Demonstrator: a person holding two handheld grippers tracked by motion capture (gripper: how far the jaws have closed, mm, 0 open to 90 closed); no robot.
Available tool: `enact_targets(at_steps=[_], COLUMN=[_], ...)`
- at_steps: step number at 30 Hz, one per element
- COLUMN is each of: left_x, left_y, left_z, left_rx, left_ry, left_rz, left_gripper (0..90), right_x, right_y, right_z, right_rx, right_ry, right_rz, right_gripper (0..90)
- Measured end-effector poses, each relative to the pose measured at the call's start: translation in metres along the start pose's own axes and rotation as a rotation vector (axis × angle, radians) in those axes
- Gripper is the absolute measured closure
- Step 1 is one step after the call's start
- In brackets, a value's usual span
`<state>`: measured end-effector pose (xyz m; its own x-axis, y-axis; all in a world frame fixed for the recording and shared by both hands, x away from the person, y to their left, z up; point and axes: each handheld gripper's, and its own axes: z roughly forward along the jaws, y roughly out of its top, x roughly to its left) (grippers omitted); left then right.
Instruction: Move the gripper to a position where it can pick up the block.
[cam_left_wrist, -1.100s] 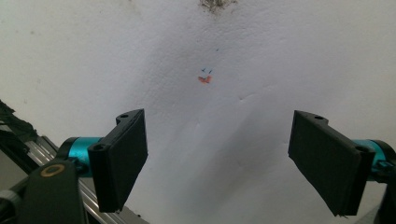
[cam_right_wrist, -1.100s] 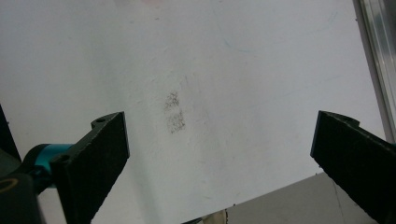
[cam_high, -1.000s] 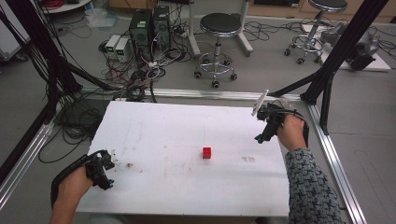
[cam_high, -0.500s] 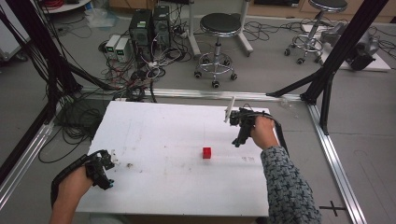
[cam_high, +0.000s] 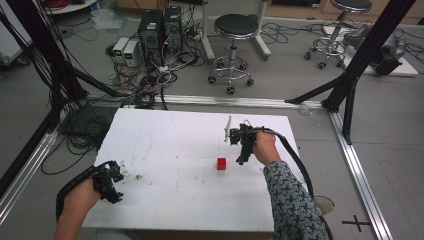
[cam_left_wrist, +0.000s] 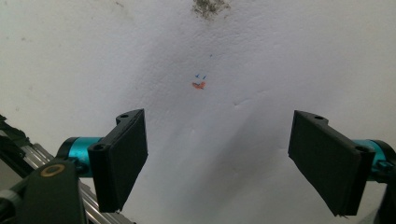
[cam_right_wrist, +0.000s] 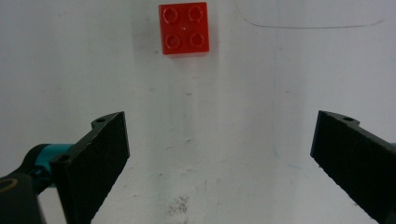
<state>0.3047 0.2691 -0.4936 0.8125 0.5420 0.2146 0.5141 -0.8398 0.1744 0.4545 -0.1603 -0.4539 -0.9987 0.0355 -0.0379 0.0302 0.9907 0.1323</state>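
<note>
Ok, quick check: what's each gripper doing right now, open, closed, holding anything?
Left gripper: open, holding nothing, over bare white table.
Right gripper: open, holding nothing, red brick ahead of its jaws, untouched.

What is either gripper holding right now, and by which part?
Nothing is held. The right gripper has its jaws wide apart short of the red brick, which lies free on the table. The left gripper is open over bare surface.

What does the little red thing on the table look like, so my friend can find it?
Look at the big white table. Near its middle, just in front of the right gripper, sits a small red square building brick with four round studs on top. It is the one bright red block on the table; everything else there is faint smudges.
</note>
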Motion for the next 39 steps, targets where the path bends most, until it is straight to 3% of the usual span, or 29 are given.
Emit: enact_targets(at_steps=[8, 18, 27, 29, 39], left_x=[0.000, 0.000, 0.001, 0.000, 0.000], left_y=[0.001, 0.001, 0.001, 0.001, 0.001], left_z=[0.000, 0.001, 0.000, 0.000, 0.000], left_rx=[0.000, 0.000, 0.000, -0.002, -0.001], left_ry=[-0.002, -0.001, -0.007, -0.001, -0.003], left_rz=[0.003, 0.004, 0.005, 0.005, 0.005], left_gripper=[20.0, 20.0, 20.1, 20.1, 20.1], right_x=[0.003, 0.009, 0.012, 0.013, 0.014], right_y=[0.015, 0.030, 0.040, 0.043, 0.047], right_z=[0.020, 0.041, 0.056, 0.060, 0.068], right_rx=[0.026, 0.039, 0.042, 0.042, 0.043], right_ry=[0.026, 0.030, 0.040, 0.037, 0.036], right_rz=[-0.013, -0.101, -0.082, -0.102, -0.112], right_gripper=[3.6, 3.6, 3.6, 3.6, 3.7])
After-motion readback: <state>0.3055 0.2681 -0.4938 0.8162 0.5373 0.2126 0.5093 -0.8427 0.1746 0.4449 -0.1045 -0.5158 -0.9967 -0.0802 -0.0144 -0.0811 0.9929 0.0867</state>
